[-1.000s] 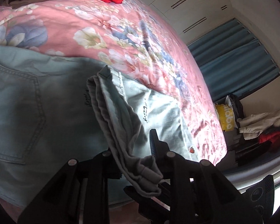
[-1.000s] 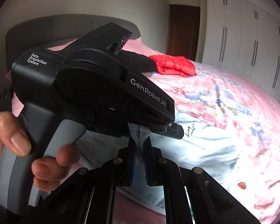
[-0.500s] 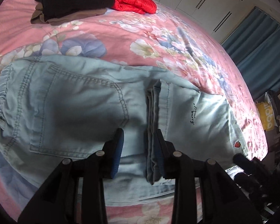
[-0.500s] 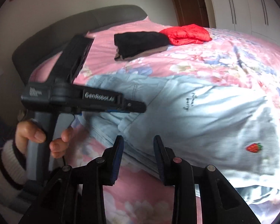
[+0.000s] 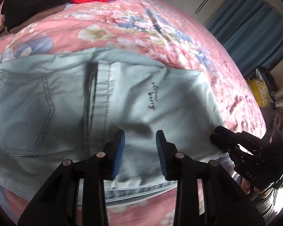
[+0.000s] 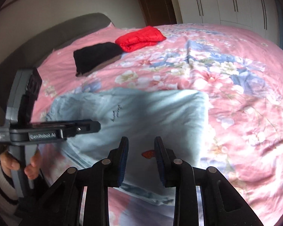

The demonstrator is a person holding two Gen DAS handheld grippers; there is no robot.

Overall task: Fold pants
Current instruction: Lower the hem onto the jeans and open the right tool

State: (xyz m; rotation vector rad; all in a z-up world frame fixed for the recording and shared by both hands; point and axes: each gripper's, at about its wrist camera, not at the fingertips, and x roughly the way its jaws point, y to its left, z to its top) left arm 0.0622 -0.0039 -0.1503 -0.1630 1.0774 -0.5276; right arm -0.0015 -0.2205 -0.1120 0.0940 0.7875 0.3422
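Two wide, empty claws, left claw (image 5: 140, 147) and right claw (image 6: 141, 155), just above the folded pants (image 5: 160, 98).

Open pink bedspread (image 6: 235, 98) stretches beyond and to the right of the folded pants (image 6: 151, 116), free for a hand to pass. Toward the headboard (image 6: 37, 45), a black garment (image 6: 96, 56) and a red jacket (image 6: 141, 37) lie touching, well apart from the pants. The left claw (image 6: 96, 127) hangs over the pants' left part.

"GenRobot.AI" on left gripper (image 6: 96, 127); "DAS" on right gripper (image 5: 216, 134).
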